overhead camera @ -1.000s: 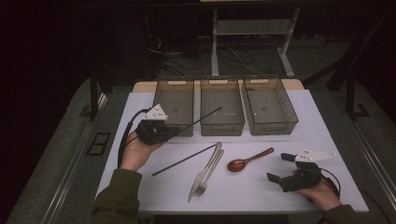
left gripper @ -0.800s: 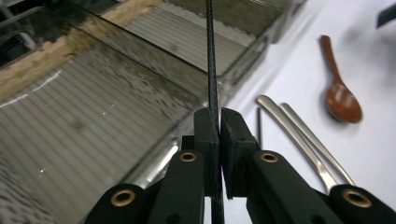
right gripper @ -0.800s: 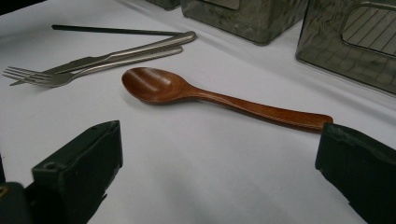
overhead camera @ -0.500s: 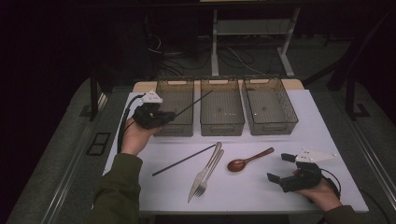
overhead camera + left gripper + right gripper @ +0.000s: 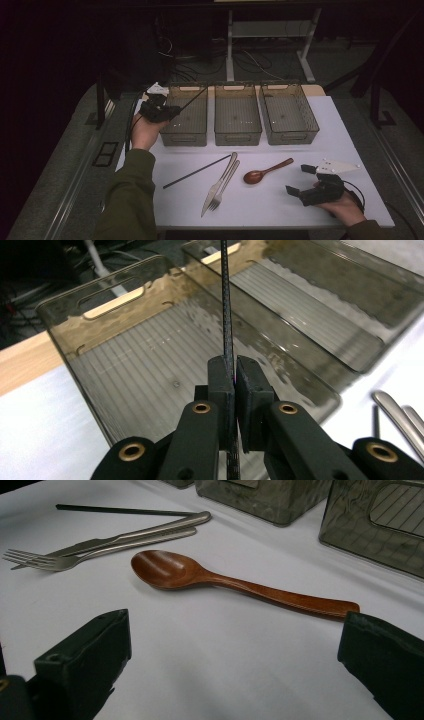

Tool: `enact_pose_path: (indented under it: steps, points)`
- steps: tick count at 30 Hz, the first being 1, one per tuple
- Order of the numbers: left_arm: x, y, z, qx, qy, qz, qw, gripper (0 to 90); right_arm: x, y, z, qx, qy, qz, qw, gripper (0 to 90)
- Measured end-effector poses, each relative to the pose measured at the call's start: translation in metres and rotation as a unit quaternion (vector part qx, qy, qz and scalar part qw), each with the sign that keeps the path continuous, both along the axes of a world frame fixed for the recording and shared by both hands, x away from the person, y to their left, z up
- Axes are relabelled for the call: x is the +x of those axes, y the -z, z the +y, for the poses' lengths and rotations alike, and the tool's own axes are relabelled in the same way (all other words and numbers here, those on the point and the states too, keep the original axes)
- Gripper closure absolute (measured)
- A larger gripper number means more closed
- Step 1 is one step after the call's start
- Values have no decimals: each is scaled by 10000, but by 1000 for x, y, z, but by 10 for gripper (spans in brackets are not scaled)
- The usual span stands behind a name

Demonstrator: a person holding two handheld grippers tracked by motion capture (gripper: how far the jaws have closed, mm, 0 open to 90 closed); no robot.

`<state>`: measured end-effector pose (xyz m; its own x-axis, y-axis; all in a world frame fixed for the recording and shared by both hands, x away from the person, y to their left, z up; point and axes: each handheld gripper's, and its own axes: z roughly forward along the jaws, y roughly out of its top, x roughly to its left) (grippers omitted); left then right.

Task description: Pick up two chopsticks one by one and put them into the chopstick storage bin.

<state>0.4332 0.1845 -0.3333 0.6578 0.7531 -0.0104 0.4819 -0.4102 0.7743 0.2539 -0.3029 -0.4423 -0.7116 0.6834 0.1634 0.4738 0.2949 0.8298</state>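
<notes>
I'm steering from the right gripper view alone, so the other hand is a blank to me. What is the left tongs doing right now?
Observer: The left tongs is shut on a black chopstick, held over the leftmost bin.
Operator: Is the chopstick already resting inside that bin?
Observer: Not flat, at least. In the left gripper view it sticks out from the jaws above the ribbed floor; whether its far tip touches anything I cannot tell.
Operator: Anything already in the bins?
Observer: From the high view, the middle bin and the right bin look empty.
</notes>
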Motion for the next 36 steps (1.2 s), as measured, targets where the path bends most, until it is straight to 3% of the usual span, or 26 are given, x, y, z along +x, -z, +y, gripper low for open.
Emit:
enact_pose_path:
  steps: [8,9,14,36]
  points:
    - [21,15,3,39,-500,345,9981,848,0,-1,-1,26,2,-5,10000,2]
    - [25,20,2,140,-631,413,9971,849,0,-1,-1,26,3,-4,10000,2]
    - [31,29,-1,242,-792,585,9948,848,0,-1,-1,20,-7,-10,10000,2]
    - [39,45,-9,548,-767,963,9909,846,-1,-1,-2,17,-24,-24,10000,2]
